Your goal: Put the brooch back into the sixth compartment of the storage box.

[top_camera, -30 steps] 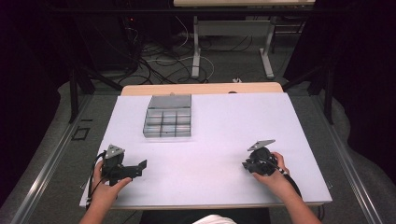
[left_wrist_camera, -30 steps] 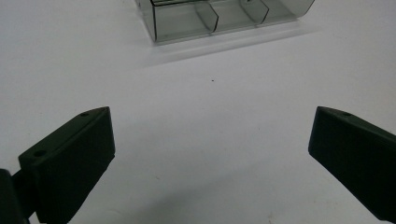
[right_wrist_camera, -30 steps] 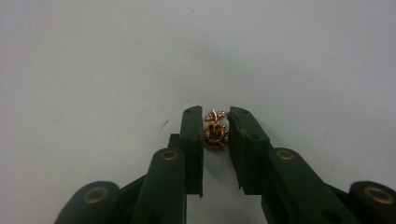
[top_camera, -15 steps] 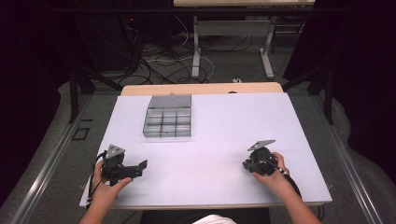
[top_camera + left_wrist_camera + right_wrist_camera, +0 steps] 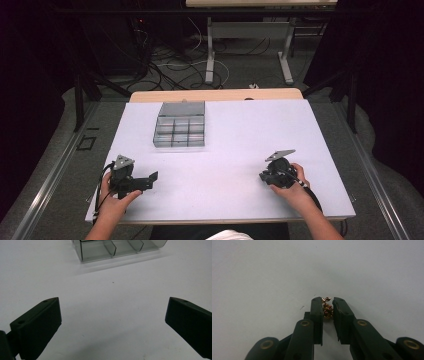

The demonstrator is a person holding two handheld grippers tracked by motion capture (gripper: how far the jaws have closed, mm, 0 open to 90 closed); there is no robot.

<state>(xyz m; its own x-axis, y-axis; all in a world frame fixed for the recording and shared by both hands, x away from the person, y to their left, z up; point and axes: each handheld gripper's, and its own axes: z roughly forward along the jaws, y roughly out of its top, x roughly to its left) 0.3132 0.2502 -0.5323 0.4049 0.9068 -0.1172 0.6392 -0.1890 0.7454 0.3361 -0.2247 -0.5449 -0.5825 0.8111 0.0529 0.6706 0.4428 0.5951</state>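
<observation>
divided tray [image 5: 180, 131] far from r claw [image 5: 264, 176]

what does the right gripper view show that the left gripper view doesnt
The right gripper view: the right gripper with its jaws shut on a small clump of gold metal bits, too small to name surely.

The left gripper view: the left gripper with jaws wide apart and nothing between them, and ahead of it the near edge of a clear compartment box.

Both: black jaws rising from the bottom over the bare white table.
</observation>
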